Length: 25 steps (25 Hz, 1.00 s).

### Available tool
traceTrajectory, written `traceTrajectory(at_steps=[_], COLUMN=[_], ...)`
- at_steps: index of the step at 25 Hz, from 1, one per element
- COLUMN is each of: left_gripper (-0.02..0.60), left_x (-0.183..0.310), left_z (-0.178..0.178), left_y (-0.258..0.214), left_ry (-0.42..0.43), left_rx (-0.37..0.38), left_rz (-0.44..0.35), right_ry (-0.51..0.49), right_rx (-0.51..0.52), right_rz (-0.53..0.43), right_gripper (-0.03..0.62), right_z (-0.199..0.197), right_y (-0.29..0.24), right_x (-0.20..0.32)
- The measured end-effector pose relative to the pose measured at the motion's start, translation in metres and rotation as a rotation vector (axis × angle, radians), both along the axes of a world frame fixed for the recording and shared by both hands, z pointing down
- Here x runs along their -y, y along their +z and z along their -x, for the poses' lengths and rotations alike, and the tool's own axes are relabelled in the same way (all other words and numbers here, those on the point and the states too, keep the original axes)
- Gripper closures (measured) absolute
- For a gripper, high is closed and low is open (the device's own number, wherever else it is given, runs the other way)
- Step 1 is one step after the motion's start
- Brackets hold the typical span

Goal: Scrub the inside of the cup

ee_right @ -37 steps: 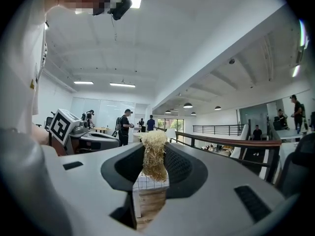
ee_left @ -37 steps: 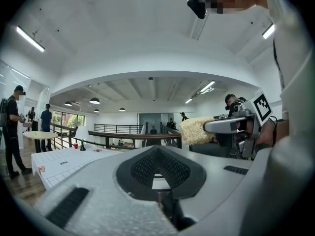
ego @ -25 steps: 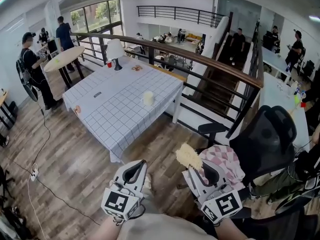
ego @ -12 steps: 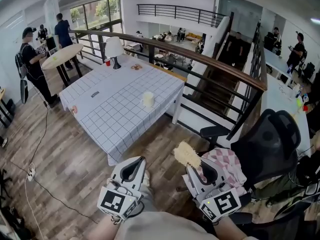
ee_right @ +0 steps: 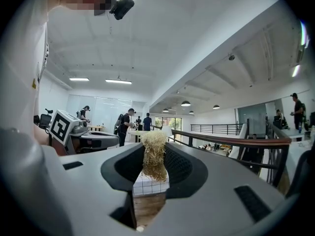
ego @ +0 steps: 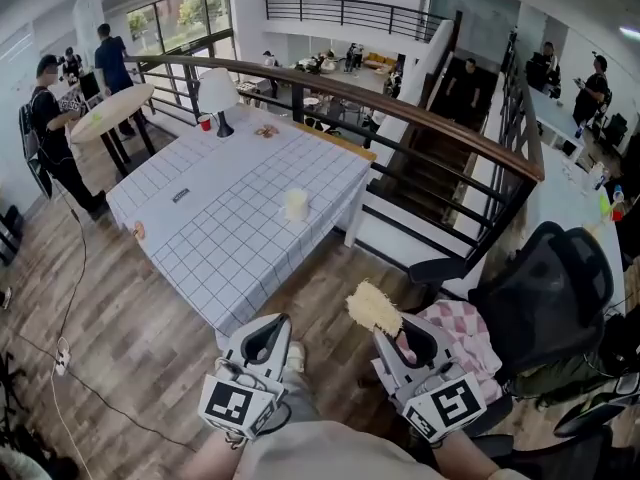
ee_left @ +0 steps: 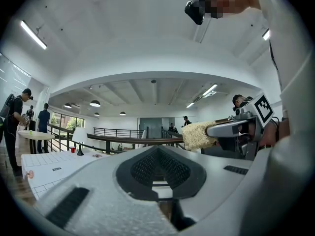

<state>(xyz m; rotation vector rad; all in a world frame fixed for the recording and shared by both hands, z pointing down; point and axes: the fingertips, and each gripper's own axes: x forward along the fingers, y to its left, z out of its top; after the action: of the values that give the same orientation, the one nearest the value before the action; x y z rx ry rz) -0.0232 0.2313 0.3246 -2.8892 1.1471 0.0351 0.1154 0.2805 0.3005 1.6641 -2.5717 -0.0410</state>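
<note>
A cream cup (ego: 296, 204) stands upright near the right edge of the table (ego: 210, 218), which has a white checked cloth. Both grippers hang over the wooden floor, short of the table's near corner. My right gripper (ego: 395, 336) is shut on a straw-coloured scrubber (ego: 374, 308), whose tuft sticks out past the jaws. The scrubber (ee_right: 154, 154) fills the gap of the right gripper (ee_right: 153, 170) and hides what is straight ahead. My left gripper (ego: 272, 326) is shut with nothing in it. In the left gripper view the scrubber (ee_left: 196, 135) shows at the right.
A white lamp (ego: 217, 93) and a red cup (ego: 204, 123) stand at the table's far end. A black office chair (ego: 545, 288) with a pink checked cloth (ego: 455, 323) is close on my right. A railing (ego: 400, 103) runs behind the table; people stand by a round table (ego: 105, 113).
Both grippers have moved together towards the table, and its near corner now lies closer to them. The scrubber stays clamped in the right gripper; the left stays shut.
</note>
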Motion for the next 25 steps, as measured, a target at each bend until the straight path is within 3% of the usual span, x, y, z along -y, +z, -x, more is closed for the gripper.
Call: traceTrajectory(at_steps=[7,12,25], left_gripper=[0.568,0.568,0.568], left_x=[0.073,0.131,0.269], left_z=[0.009,0.016,0.014], left_y=[0.010,0.009,0.014], left_ry=[0.007,0.001,0.039], left_rx=[0.023,-0.048,-0.019], left_rz=[0.017,0.059,0.114], right_ry=[-0.004,-0.030,-0.033], right_rx=[-0.001,0.001,0.020], right_rz=[0.041,0.087,0.182], right_gripper=[0.477,0.477,0.477], right_z=[0.012,0.019,0.019], right_y=[0.004,0.007,0.007], right_x=[0.068,0.120,0.265])
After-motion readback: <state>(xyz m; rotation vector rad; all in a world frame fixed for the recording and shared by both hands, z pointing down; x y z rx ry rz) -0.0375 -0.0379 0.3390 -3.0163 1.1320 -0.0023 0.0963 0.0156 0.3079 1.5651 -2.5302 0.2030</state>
